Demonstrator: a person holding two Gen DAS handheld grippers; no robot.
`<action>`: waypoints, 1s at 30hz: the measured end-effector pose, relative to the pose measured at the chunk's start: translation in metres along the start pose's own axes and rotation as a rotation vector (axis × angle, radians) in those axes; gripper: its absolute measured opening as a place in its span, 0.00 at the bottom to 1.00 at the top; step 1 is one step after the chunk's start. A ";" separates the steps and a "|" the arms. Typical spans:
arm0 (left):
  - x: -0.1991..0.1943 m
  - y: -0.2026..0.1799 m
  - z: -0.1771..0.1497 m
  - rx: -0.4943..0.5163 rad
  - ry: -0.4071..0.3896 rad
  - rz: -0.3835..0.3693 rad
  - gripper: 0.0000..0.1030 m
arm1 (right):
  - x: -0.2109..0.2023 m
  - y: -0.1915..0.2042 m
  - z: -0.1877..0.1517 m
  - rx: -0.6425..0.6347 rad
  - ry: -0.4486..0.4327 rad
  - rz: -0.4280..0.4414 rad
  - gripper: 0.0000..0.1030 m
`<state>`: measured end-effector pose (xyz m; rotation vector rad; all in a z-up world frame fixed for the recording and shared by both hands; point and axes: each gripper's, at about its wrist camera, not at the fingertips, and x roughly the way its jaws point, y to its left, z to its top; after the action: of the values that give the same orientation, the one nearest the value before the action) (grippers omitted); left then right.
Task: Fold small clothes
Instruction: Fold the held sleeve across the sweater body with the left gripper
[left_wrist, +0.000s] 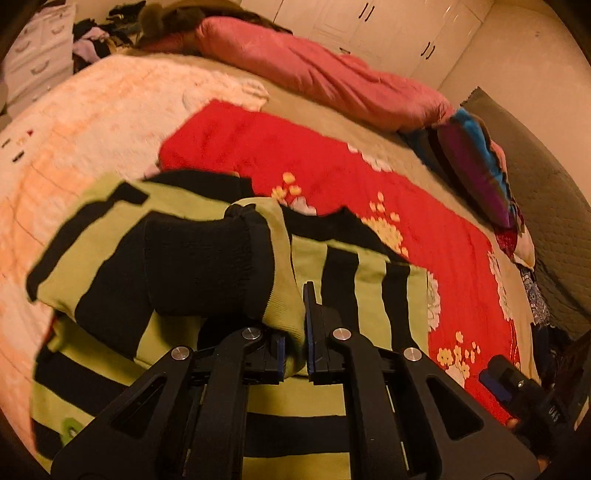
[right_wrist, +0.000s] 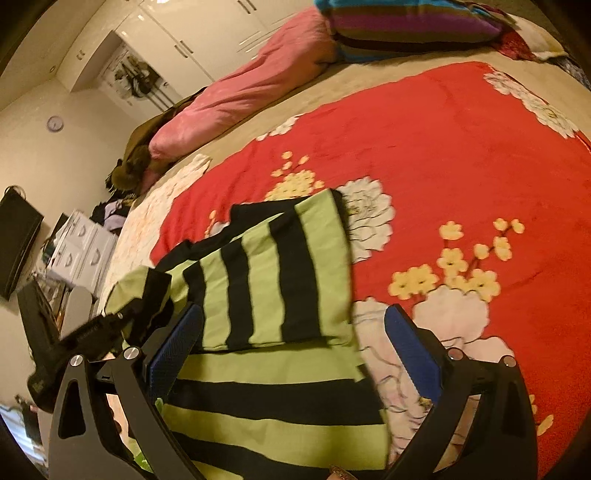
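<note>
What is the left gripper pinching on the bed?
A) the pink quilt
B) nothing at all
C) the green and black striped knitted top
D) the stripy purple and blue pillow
C: the left gripper has its blue-padded jaws closed on a fold of the green and black striped knitted top, while the right gripper stands open above the same top on the red flowered blanket.

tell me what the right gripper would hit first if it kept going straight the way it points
Most likely the striped sweater: the open right gripper points down at its folded part on the red blanket. Depth is hard to judge.
</note>
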<state>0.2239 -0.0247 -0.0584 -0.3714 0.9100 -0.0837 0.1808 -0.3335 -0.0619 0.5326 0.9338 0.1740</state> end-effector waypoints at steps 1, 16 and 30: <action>0.004 -0.002 -0.002 0.003 0.008 0.002 0.02 | 0.000 -0.003 0.001 0.005 -0.003 -0.003 0.96; -0.013 -0.006 -0.031 0.002 0.031 -0.162 0.77 | -0.001 -0.006 0.004 0.000 -0.024 -0.043 0.96; -0.026 0.009 -0.036 0.065 0.039 -0.064 0.81 | 0.009 0.019 -0.003 -0.060 0.000 -0.059 0.96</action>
<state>0.1786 -0.0207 -0.0621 -0.3394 0.9323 -0.1792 0.1853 -0.3132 -0.0602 0.4497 0.9407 0.1484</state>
